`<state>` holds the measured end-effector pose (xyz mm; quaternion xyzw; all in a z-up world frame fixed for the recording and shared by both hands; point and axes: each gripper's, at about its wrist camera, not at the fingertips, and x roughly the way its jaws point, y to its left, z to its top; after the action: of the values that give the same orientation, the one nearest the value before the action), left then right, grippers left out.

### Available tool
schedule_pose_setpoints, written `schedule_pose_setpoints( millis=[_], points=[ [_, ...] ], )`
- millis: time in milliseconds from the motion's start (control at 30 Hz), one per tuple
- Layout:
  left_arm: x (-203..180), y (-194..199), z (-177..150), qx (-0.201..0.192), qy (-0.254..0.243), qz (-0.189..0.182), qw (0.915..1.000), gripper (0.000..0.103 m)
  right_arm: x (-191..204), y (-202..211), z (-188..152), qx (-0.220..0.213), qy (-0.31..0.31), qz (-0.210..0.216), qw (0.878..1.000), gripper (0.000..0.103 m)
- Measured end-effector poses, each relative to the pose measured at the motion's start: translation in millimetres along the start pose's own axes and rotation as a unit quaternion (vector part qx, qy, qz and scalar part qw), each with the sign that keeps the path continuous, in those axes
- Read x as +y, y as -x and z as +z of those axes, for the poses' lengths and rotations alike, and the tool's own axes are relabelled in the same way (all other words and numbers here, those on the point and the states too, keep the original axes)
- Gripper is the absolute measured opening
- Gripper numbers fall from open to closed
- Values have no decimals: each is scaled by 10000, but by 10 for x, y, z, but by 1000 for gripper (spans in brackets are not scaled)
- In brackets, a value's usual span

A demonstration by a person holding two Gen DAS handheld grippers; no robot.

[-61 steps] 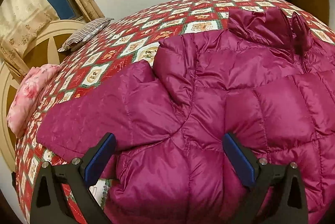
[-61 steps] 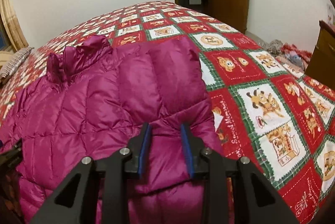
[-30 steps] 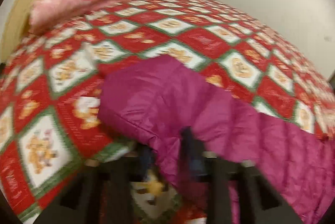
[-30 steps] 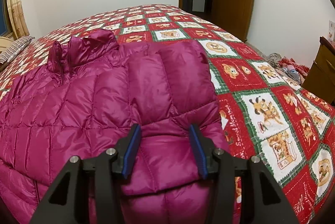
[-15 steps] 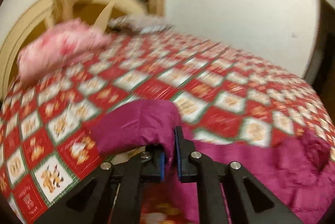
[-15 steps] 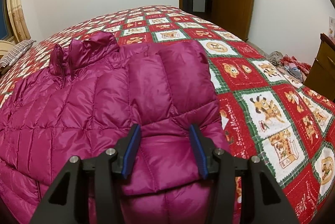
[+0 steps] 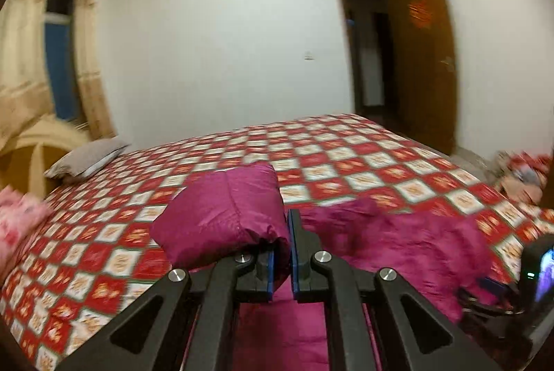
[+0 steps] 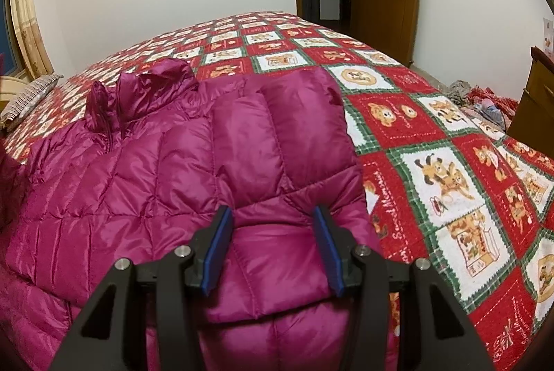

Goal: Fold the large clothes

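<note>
Jacket (image 8: 180, 170) collar (image 8: 138, 90) right-view only, sleeve (image 7: 225, 215) left-view

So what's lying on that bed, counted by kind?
Magenta puffer jackets: 1
Grey striped pillows: 1
Pink flowery bundles of bedding: 1
Patchwork quilts: 1
Total: 4
</note>
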<state>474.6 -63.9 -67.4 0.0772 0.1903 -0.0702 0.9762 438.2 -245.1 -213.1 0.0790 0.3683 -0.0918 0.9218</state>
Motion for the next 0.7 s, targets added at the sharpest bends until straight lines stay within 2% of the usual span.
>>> schedule_pose_setpoints(
  millis=[67, 267, 633, 700],
  points=[
    [-315, -54, -47, 106, -138, -300, 9994, 6, -8, 1, 1, -8, -28, 33, 10000, 51],
    [-838, -199, -299, 384, -337, -652, 9966, 6, -23, 6, 0, -26, -76, 86, 9999, 51],
    [-919, -430, -469, 713, -387, -571, 9951, 6, -50, 12, -4, -60, -135, 186, 9997, 52],
    [-923, -519, -542, 911, -390, -532, 9937, 6, -53, 12, -4, -62, -138, 189, 9997, 53]
  ],
)
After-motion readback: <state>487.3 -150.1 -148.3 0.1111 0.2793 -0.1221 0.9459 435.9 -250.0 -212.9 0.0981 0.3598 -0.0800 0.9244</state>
